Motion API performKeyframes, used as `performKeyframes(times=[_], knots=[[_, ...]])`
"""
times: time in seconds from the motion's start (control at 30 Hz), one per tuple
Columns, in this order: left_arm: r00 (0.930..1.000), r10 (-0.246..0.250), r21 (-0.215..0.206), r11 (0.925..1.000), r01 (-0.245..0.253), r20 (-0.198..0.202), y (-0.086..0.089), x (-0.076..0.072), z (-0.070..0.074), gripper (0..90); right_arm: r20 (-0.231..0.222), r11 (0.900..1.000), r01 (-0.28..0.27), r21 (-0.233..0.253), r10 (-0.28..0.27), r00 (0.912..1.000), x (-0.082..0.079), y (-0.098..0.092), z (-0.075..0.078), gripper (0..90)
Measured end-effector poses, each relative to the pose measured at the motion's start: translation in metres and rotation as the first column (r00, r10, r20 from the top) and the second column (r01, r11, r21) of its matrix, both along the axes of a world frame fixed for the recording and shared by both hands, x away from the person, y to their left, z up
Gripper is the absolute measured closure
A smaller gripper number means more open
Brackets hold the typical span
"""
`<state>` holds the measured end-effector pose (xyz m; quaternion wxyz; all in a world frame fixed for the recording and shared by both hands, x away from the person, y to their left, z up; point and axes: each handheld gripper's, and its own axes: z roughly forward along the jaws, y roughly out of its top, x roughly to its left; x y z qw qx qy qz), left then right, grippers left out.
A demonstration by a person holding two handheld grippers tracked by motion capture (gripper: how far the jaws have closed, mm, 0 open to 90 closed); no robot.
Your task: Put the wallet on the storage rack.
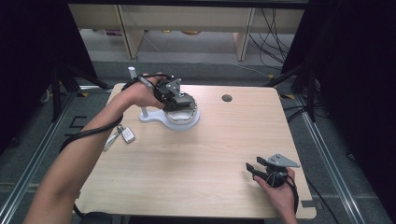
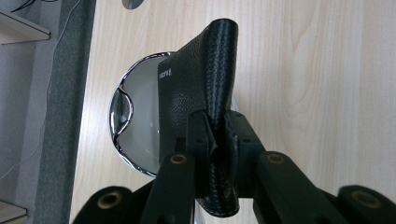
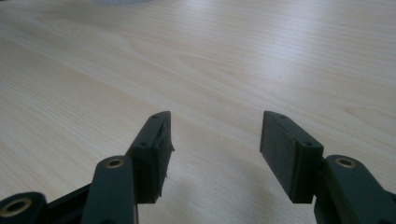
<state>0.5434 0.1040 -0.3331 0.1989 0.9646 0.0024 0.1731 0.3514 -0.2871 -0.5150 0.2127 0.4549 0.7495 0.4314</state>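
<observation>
While the left gripper (image 2: 217, 135) pinches a folded black leather wallet (image 2: 201, 88) by one end, the wallet hangs over the shiny metal dish (image 2: 128, 121) at the upper left of the high view, where a white stand (image 1: 161, 117) carries that dish. I judge the wallet light, soft and a little springy, with a grained skin that grips well; holding it across the fold edge, as now, should keep it from flopping open. At the lower right of the high view the right gripper (image 1: 252, 169) rests low with its jaws spread and nothing between them. Keys (image 1: 122, 134) lie at the left of the pale wooden table (image 1: 224, 140), a smooth, level top. Beyond it are grey floor, shelving and loose cables.
</observation>
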Motion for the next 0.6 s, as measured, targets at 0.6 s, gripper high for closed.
performKeyframes(times=[0.6], knots=[[0.9995, 0.007, 0.023, 0.9997, -0.006, -0.03, -0.006, 0.016, -0.016, 79.6, -0.009, 1.0, -0.009, 0.007, 0.009, 0.9999, -0.001, 0.0, 0.001, 44.6]])
